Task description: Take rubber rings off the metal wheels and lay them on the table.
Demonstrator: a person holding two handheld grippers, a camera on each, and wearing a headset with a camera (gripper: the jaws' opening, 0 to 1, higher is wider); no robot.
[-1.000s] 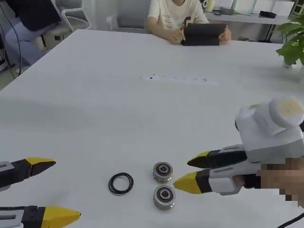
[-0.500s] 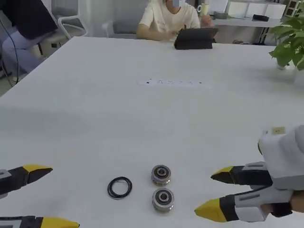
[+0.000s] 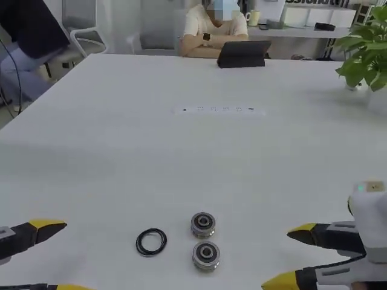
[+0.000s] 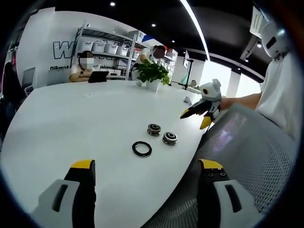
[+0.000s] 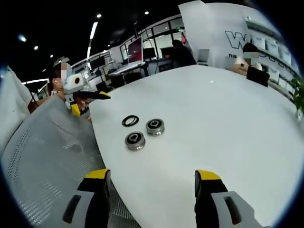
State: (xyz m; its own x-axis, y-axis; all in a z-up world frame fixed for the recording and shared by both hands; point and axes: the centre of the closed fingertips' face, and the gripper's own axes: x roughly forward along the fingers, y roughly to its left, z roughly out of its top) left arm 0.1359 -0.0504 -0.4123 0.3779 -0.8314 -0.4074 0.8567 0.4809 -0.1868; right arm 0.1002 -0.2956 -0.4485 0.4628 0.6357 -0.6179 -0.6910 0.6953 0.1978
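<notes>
Both grippers have drawn back from the wheels since a second ago, the right one most plainly: its yellow tips were then almost against them and now hang well off to their right. Well left of the wheels, the left gripper (image 3: 69, 258) has its jaws spread wide and holds nothing; its own view shows the two tips far apart with bare table (image 3: 181, 157) between them. Just left of the wheels, and apart from them, a black rubber ring (image 3: 151, 241) lies flat on the table. Its outline looks doubled, so it may be two rings overlapping, though that is too small to tell. The far wheel (image 3: 203, 223) and the near wheel (image 3: 206, 254) lie flat and close together, with shiny rims showing and no black band that I can make out. Right of the wheels, the right gripper (image 3: 276, 257) is likewise spread and empty. By my reading the stripping is done or nearly so; what is left, at most, is checking that each groove is bare.
</notes>
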